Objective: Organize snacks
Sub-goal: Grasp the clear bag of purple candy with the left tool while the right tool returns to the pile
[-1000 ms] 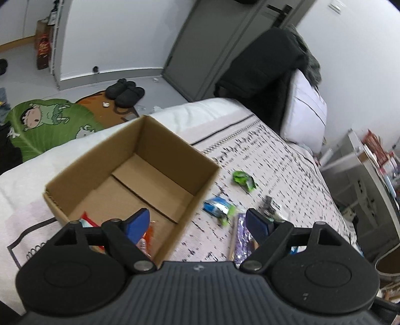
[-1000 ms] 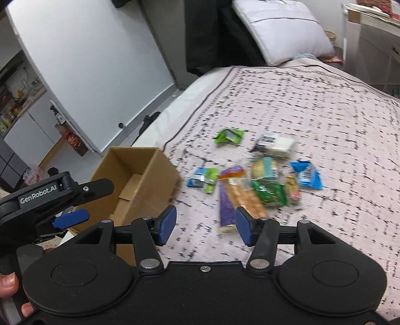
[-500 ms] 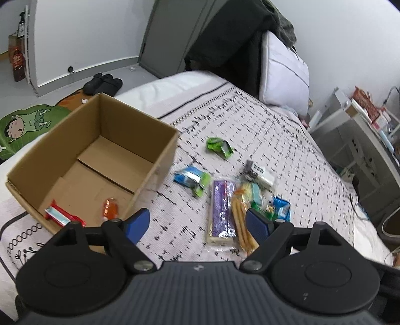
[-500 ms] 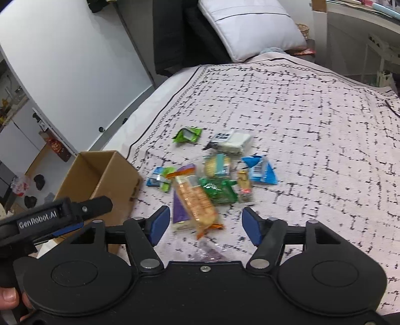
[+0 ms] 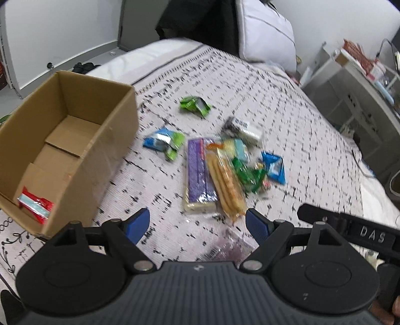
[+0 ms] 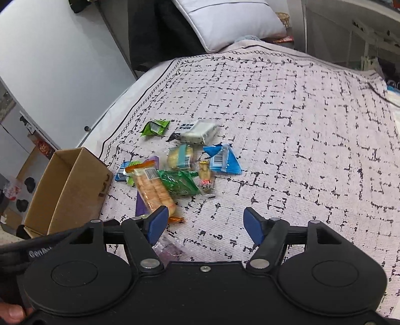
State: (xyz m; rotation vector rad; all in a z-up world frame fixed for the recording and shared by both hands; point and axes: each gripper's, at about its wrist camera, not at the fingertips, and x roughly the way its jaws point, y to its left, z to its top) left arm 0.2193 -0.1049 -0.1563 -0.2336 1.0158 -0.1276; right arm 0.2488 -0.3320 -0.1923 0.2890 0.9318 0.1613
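Note:
An open cardboard box sits on the bed at the left, with a red snack packet in its near corner. Several snack packets lie in a loose heap to its right: a purple bar, an orange cracker pack, a green bag, a blue packet and a lone green packet. My left gripper hovers open just short of the purple bar. My right gripper is open too, beside the cracker pack's near end. Nothing sits between either pair of fingers.
A clear purplish wrapper lies close under both grippers. The patterned bedspread stretches bare to the right. A white pillow and dark clothes stand at the head. A grey shelf unit flanks the bed's right side.
Both grippers have swung from the box toward the snack heap and come nearer to it. Their jaws stay open.

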